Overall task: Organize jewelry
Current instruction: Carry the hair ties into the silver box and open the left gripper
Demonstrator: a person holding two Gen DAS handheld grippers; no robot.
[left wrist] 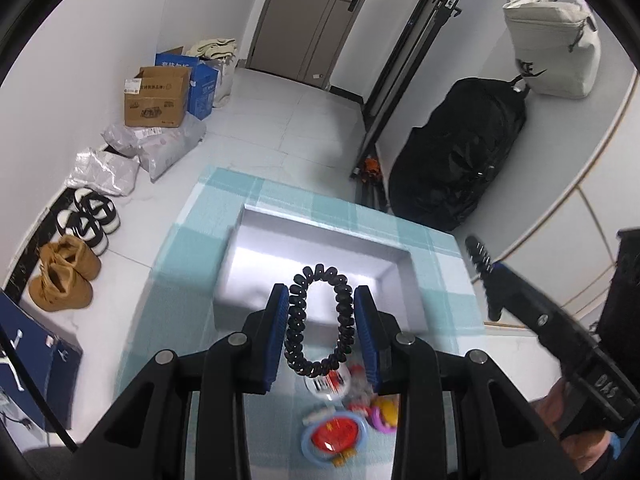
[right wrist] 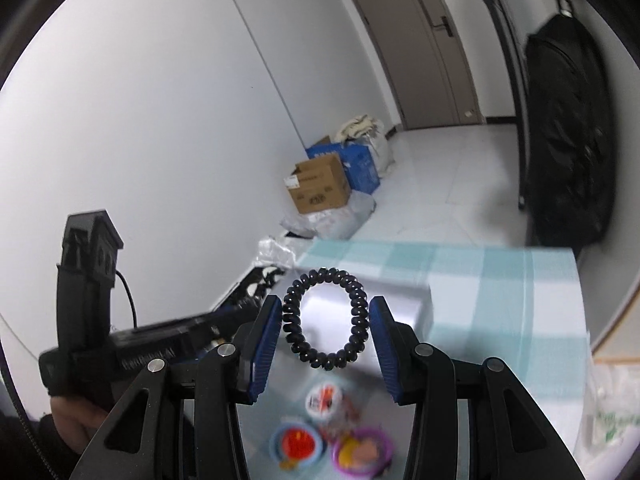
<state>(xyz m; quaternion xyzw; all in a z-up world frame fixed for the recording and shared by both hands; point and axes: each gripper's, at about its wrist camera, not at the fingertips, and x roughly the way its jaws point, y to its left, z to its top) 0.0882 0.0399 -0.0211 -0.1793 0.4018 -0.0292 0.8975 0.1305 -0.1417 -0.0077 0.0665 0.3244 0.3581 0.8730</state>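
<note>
A black spiral coil hair tie (left wrist: 320,322) is squeezed into an oval between the blue pads of my left gripper (left wrist: 321,296), held above the table. A second black coil hair tie (right wrist: 325,326) sits round between the pads of my right gripper (right wrist: 325,308), touching them on both sides. A grey open box (left wrist: 316,268) stands on the checked teal cloth (left wrist: 192,256) just beyond the left gripper; it also shows in the right wrist view (right wrist: 416,304). Below lie small colourful trinkets (left wrist: 340,428), blurred.
The right gripper's body (left wrist: 560,332) crosses the left view's right side. On the floor to the left are shoes (left wrist: 68,272), parcels (left wrist: 160,148) and cardboard boxes (left wrist: 158,96). A black bag (left wrist: 456,152) hangs at the wall to the right.
</note>
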